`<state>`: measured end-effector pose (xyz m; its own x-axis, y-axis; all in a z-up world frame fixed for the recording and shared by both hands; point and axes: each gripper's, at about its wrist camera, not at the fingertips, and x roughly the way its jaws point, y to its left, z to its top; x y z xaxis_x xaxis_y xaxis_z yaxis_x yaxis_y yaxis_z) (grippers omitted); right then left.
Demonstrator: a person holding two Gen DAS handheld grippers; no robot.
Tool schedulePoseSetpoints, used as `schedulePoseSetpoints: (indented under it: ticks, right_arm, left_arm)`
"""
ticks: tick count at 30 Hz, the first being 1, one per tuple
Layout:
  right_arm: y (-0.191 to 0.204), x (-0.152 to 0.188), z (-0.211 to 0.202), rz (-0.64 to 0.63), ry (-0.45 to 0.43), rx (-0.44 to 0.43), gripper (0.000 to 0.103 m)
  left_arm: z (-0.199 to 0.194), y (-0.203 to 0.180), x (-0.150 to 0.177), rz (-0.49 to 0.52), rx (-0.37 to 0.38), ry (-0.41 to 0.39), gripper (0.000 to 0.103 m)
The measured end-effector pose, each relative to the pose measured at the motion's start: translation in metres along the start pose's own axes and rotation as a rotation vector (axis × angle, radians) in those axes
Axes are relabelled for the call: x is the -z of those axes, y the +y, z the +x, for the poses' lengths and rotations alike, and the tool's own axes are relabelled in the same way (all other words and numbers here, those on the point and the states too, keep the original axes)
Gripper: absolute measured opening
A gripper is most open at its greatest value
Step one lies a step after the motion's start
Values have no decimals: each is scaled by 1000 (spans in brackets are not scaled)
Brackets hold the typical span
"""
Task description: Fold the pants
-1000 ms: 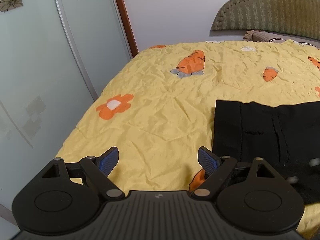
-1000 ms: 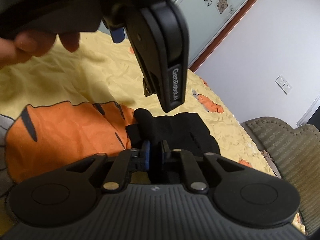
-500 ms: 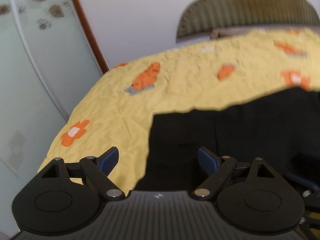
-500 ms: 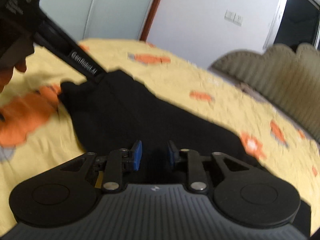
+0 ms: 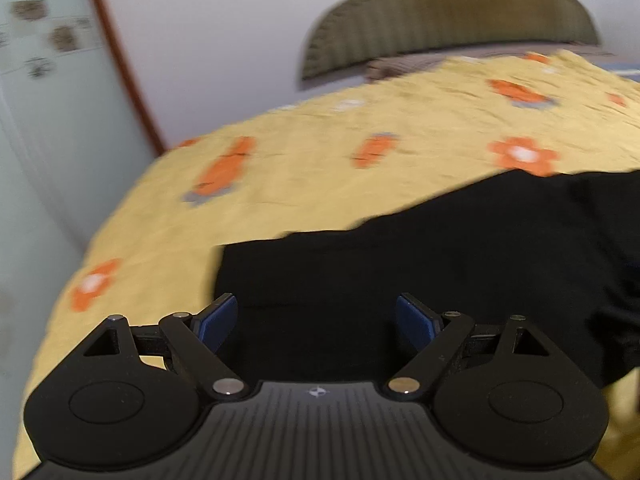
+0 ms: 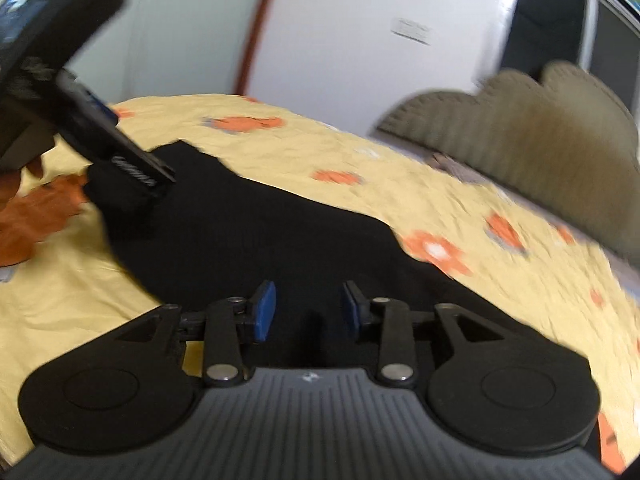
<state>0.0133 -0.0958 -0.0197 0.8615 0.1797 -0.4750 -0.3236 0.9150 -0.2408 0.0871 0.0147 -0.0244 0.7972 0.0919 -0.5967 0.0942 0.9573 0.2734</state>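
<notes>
Black pants (image 5: 420, 256) lie flat on a yellow bedspread (image 5: 320, 172) with orange flowers and carrots. My left gripper (image 5: 316, 320) is open and empty, its blue pads just above the pants' near left end. In the right wrist view the pants (image 6: 260, 236) stretch from the far left to under my right gripper (image 6: 307, 312), which is open with nothing between its pads. The left gripper's body (image 6: 116, 160) shows there at the upper left, over the pants' far end. Both views are blurred by motion.
A padded olive headboard (image 5: 448, 12) stands at the far end of the bed. A frosted sliding door (image 5: 36, 120) and a white wall with a brown door frame (image 5: 120, 64) run along the left side. The bed's left edge drops off near the door.
My right gripper has opened and let go of the pants fabric. Both grippers have swung round toward the headboard, and the pants now lie spread under them.
</notes>
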Motion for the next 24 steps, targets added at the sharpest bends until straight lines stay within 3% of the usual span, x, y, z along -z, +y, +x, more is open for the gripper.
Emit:
schedulePoseSetpoints:
  ticks: [4, 8, 12, 17, 19, 22, 24]
  right_arm:
    - [-22, 19, 8, 56, 102, -24, 35]
    - [-47, 30, -9, 165, 54, -38, 35]
    - [-100, 42, -28, 322, 3, 41, 39]
    - [-157, 63, -45, 496, -4, 119, 51]
    - [-167, 67, -47, 535, -11, 111, 57]
    - [-167, 69, -42, 535, -19, 67, 67]
    - [-164, 67, -29, 497, 23, 81, 74]
  left_arm:
    - [17, -33, -7, 21, -48, 43, 87]
    - [7, -59, -25, 39, 51, -24, 87]
    - [9, -95, -52, 81, 95, -95, 87]
    - [45, -134, -77, 137, 57, -97, 87]
    - [64, -146, -82, 154, 25, -78, 87]
    - [88, -150, -87, 153, 4, -45, 87]
    - [96, -149, -87, 151, -7, -37, 87]
